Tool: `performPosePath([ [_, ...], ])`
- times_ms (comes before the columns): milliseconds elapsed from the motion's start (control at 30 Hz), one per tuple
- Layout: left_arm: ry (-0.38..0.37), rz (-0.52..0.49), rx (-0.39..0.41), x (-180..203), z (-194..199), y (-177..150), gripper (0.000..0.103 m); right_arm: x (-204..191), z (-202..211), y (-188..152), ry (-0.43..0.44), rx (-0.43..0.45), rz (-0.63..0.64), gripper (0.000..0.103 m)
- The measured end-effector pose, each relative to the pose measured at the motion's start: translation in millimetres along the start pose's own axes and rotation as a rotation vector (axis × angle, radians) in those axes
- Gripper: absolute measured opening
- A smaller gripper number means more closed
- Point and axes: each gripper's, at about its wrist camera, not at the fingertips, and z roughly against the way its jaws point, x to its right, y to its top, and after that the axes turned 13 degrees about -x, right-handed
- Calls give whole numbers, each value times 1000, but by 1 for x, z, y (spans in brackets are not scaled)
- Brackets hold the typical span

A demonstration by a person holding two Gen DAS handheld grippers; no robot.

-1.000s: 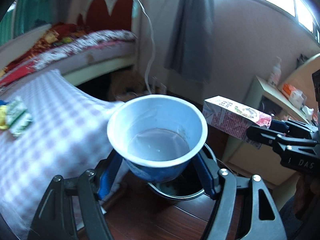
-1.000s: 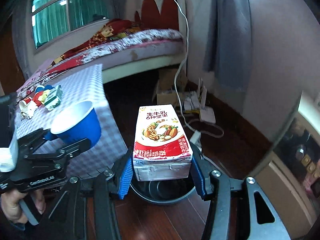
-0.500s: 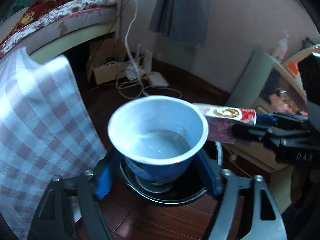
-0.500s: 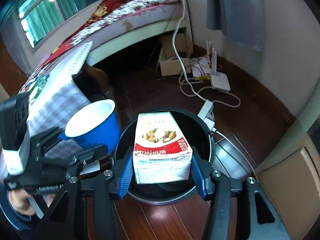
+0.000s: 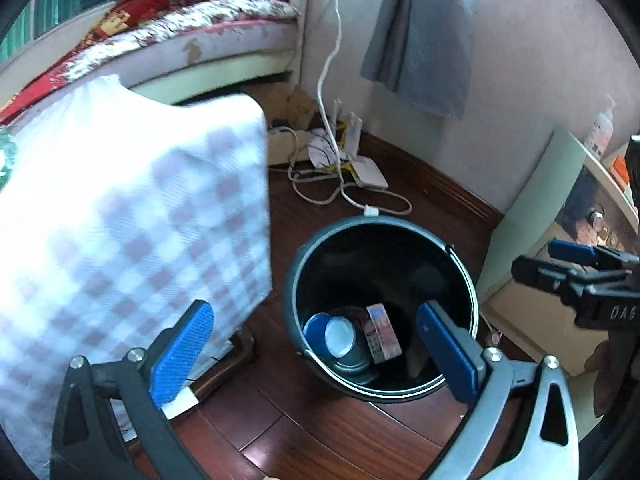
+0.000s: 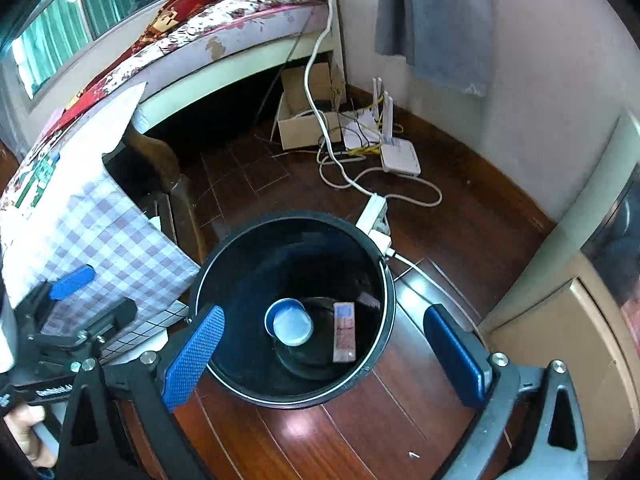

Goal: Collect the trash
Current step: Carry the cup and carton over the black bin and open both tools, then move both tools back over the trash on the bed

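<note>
- Left wrist view shows your left claw (image 5: 316, 344) spread wide with nothing between its blue pads; a second ago it held the blue cup (image 5: 330, 334), and its jaws have just been opening. The cup now lies on its side in the bottom of the black bin (image 5: 298, 276), below and ahead of that claw.
- Your right claw (image 6: 324, 350) is likewise released and empty, its jaws having just opened; the milk carton (image 6: 345, 332) it carried lies flat on the bin floor, just beside the cup.
- Both drops look complete, so I judge this pair of items done; more trash likely waits on the checked counter (image 6: 100, 236), off to the left of your right claw.
- Hard to tell: the counter's top is cut off in both views, so what remains there is unclear. The bin's far inner wall is too dark to read.
</note>
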Motion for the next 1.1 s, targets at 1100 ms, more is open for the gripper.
performPosePath([
  [1100,178,271,170,-129,119,-47,102,-193,64,-3,71,118,286,101],
])
